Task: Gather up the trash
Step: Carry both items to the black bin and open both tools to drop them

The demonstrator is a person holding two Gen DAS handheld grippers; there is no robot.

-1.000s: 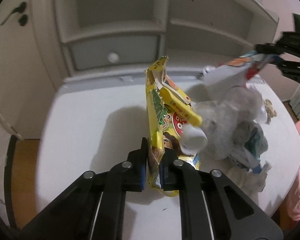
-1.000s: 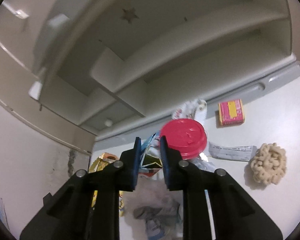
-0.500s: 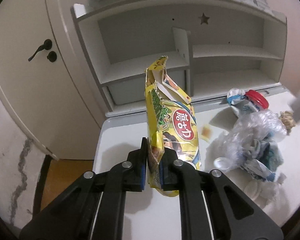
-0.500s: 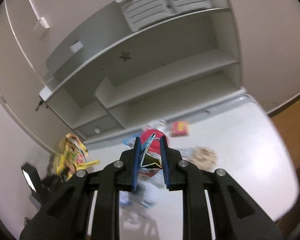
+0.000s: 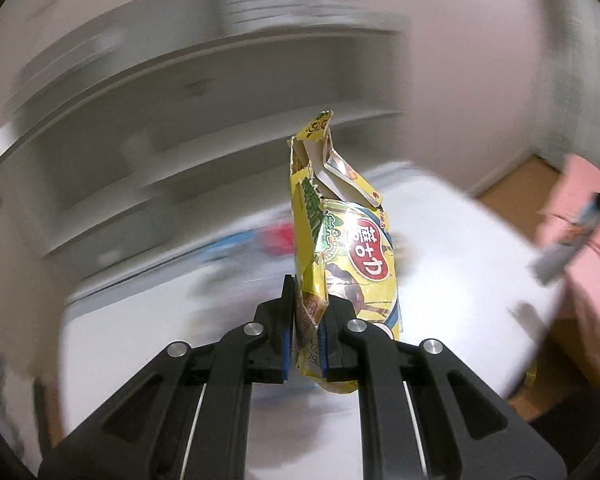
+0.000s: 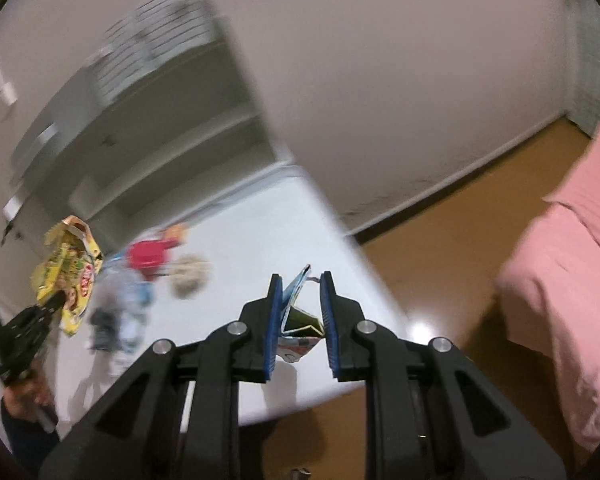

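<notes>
The left gripper (image 5: 305, 322) is clamped on the lower edge of a torn yellow snack bag (image 5: 342, 248), which stands upright between its blue pads, held up above the white bench (image 5: 452, 248). From the right wrist view the same bag (image 6: 70, 276) shows off to the left, pinched in the left gripper (image 6: 56, 300) over the bench's (image 6: 260, 232) left part. The right gripper (image 6: 300, 312) is closed on a small folded blue-and-white wrapper (image 6: 296, 320), its jaws not quite together because the crumpled packet sits between them, up above the bench's near right corner. On the bench, blurred, lie a red lid (image 6: 148, 254), a pale knobbly round thing (image 6: 188, 278) just beside it, and a heap of clear plastic and paper (image 6: 120, 316) below them. Behind the bench is a grey-white shelf unit (image 6: 148, 136). To the right is brown floor (image 6: 452, 240) and a pink bed (image 6: 572, 264).
</notes>
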